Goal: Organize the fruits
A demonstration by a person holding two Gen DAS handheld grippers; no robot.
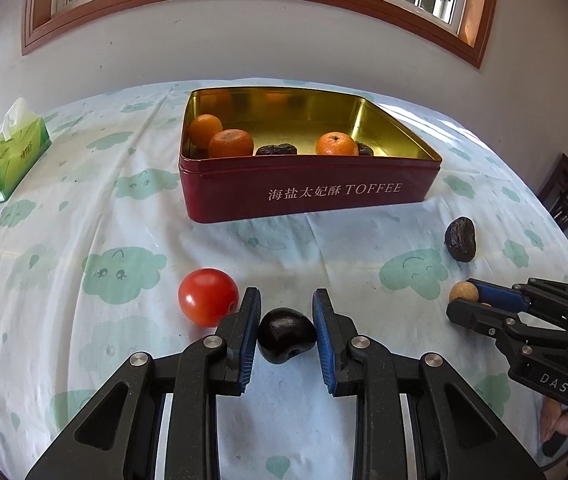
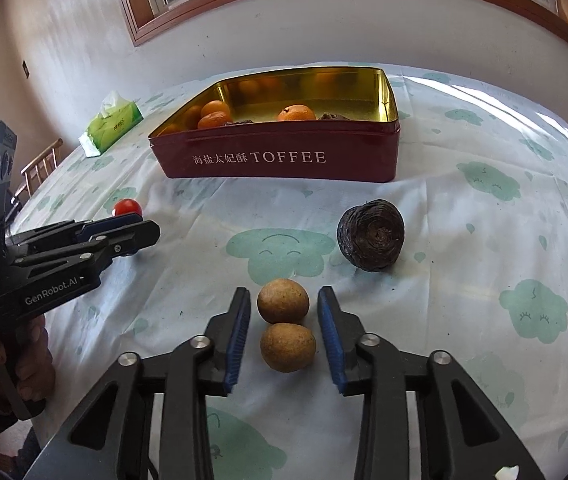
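A red TOFFEE tin [image 1: 308, 192] [image 2: 284, 160] stands open on the table, holding three oranges [image 1: 230, 143] and dark dried fruits [image 1: 276, 149]. My left gripper [image 1: 286, 312] straddles a dark plum-like fruit [image 1: 286, 334] that rests on the cloth; the pads sit at its sides, contact unclear. A red tomato [image 1: 208, 297] [image 2: 127, 208] lies just left of it. My right gripper [image 2: 284, 308] [image 1: 464, 304] is open around two tan longans [image 2: 283, 301] [image 2: 288, 346]. A dark wrinkled fruit [image 2: 370, 240] [image 1: 460, 238] lies to its front right.
A green tissue box [image 1: 8, 152] [image 2: 112, 124] sits at the far left of the cloud-print tablecloth [image 1: 124, 272]. A wall with a window is behind the table. A wooden chair [image 2: 40, 166] stands off the left edge.
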